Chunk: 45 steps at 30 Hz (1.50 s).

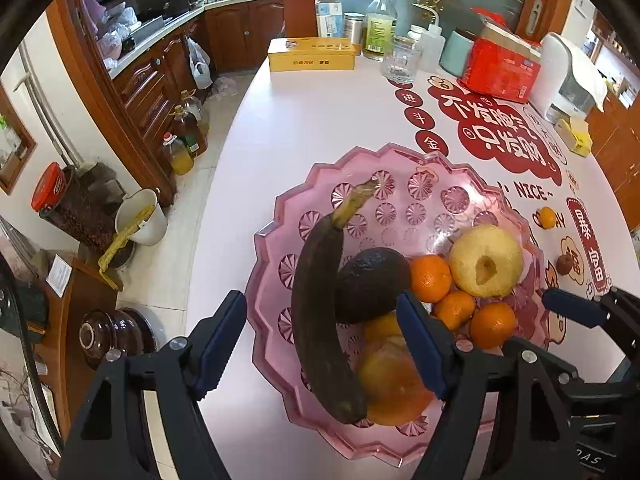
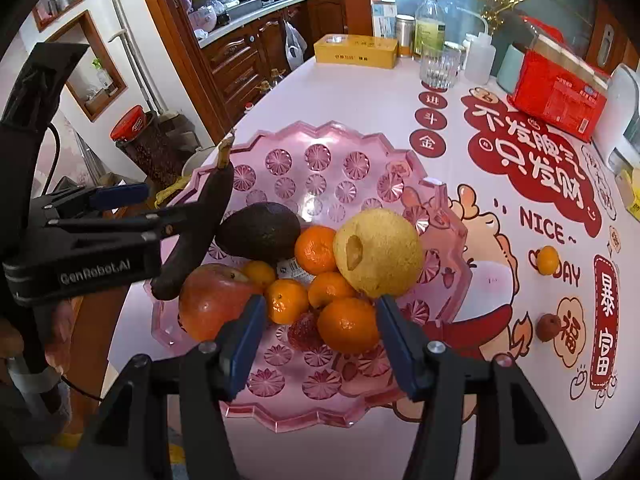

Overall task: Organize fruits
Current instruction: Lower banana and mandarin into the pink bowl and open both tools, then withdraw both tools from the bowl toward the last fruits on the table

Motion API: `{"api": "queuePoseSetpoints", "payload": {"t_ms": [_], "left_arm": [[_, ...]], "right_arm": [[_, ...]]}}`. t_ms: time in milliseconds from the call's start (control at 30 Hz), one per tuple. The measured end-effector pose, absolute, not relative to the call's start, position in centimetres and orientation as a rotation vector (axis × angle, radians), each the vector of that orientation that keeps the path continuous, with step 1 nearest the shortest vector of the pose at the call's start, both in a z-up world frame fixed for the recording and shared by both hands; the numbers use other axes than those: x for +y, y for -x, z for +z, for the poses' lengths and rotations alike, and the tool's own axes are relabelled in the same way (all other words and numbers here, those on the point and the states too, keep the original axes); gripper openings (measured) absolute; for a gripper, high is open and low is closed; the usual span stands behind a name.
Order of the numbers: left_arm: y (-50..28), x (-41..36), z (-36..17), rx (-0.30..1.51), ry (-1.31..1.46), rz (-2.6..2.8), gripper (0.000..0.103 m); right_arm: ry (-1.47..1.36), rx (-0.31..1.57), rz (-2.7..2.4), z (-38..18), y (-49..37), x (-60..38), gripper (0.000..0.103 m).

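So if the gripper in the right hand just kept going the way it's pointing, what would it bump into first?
Most likely the mandarin at the near side of the pile in the pink tray: it sits right between the right gripper's open fingers, with a strawberry beside it. Depth is hard to judge in this fisheye view.

The left gripper's black body (image 2: 80, 256) carries the lettering "GenRobot.AI" in pale type. On the printed table cover (image 2: 360, 92), "NICE~" (image 2: 546, 226) stands in dark red capitals, the letters "DAY" (image 2: 568, 276) show beside a small orange, three red discs read 进 (image 2: 433, 99), 斗 (image 2: 430, 118) and 金 (image 2: 427, 143), a cloud-shaped badge holds 福 (image 2: 570, 330), and a red upright banner (image 2: 605, 320) begins with 暴富. The print on the yellow tin (image 2: 356, 52) and on the red carton (image 2: 560, 96) is too small to read.
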<state>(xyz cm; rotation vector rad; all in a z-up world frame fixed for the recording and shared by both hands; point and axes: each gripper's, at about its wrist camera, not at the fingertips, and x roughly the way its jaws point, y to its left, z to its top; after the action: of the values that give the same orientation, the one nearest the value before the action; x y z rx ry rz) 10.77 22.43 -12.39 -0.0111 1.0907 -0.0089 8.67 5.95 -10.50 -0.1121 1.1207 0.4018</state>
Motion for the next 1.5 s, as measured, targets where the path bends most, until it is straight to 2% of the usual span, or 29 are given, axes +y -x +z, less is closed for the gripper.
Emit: {"api": "queuePoseSetpoints", "payload": {"t_ms": [700, 1167, 1500], "left_arm": [[-8.7, 19.6, -10.2, 1.058, -0.014, -0.071, 0.079], [-10.2, 10.4, -6.5, 0.973, -0.092, -0.242, 0.080], [-12.8, 4.0, -5.9, 0.948, -0.132, -0.324, 0.083]], "right_arm": [[0.065, 1.058, 0.393, -9.2, -6.3, 3.4, 0.058], [-0.024, 0.935, 0.210, -6.1, -4.8, -6.1, 0.058], [-0.025, 0.892, 0.039, -5.5, -6.3, -14.0, 0.058]]}}
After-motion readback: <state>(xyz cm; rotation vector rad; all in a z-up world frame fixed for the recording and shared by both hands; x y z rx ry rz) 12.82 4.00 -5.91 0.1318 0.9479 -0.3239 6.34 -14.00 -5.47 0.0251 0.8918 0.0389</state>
